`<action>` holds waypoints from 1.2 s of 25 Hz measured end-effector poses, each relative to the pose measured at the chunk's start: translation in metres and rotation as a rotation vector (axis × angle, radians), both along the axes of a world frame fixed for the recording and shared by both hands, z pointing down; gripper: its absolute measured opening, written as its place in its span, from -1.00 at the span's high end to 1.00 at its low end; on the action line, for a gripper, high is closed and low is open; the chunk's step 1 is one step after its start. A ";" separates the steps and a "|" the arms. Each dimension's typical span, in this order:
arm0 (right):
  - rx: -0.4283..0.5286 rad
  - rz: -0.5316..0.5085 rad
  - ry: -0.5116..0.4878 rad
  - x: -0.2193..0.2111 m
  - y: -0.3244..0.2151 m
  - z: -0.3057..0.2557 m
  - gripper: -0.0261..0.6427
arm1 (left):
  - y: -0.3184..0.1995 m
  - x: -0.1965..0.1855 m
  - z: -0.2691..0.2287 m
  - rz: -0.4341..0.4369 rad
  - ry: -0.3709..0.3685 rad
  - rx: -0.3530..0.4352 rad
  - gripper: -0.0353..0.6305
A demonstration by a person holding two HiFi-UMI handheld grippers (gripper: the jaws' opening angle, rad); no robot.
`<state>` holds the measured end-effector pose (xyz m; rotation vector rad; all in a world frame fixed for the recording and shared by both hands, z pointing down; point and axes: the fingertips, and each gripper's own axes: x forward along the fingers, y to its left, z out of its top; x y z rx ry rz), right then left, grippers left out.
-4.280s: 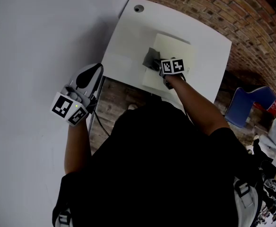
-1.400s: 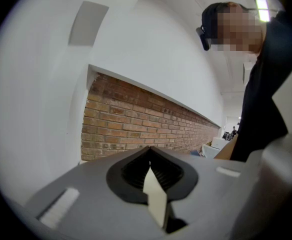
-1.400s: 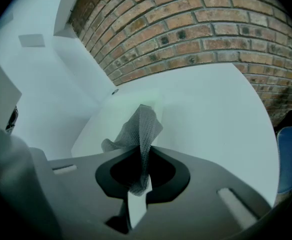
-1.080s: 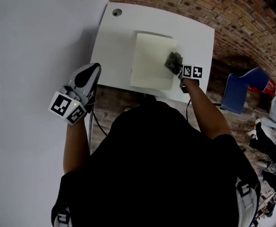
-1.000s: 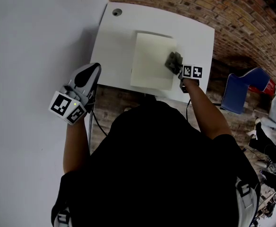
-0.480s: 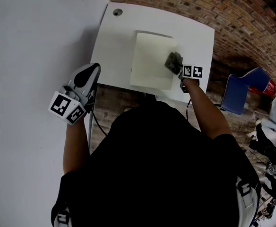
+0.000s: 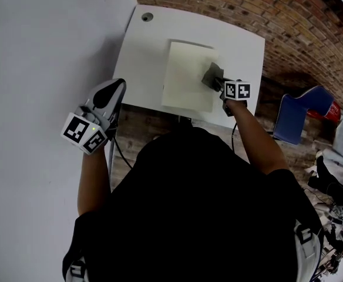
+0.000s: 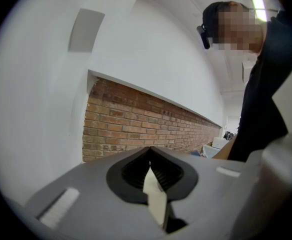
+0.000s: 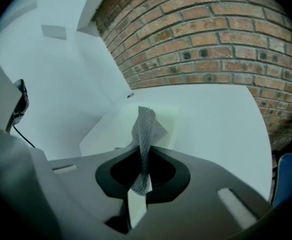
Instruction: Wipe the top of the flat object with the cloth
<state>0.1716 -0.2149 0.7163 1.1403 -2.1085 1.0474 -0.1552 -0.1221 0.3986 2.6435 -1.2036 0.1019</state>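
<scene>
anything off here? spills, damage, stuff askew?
Nothing stands out. The flat object lies square on the table. The cloth is pinched in the right gripper, over the object's right edge. The left gripper is shut and empty, off the table.

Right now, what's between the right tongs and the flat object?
Only the grey cloth, clamped in the right tongs, over the flat object's right edge; head view shows it.

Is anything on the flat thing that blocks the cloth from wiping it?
No, nothing visible does. The right tool grips the cloth at the flat object's right edge, and its pale top lies bare.
</scene>
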 end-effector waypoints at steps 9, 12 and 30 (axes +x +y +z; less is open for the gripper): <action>0.039 -0.096 -0.071 -0.067 0.008 -0.029 0.88 | 0.015 -0.011 -0.007 -0.013 -0.002 0.008 0.89; 0.043 -0.139 -0.077 -0.089 0.016 -0.031 0.88 | 0.023 -0.016 -0.006 -0.017 -0.002 0.008 0.89; -0.052 -0.332 -0.140 -0.204 0.072 -0.019 0.88 | 0.041 -0.035 -0.003 -0.028 -0.013 -0.024 0.89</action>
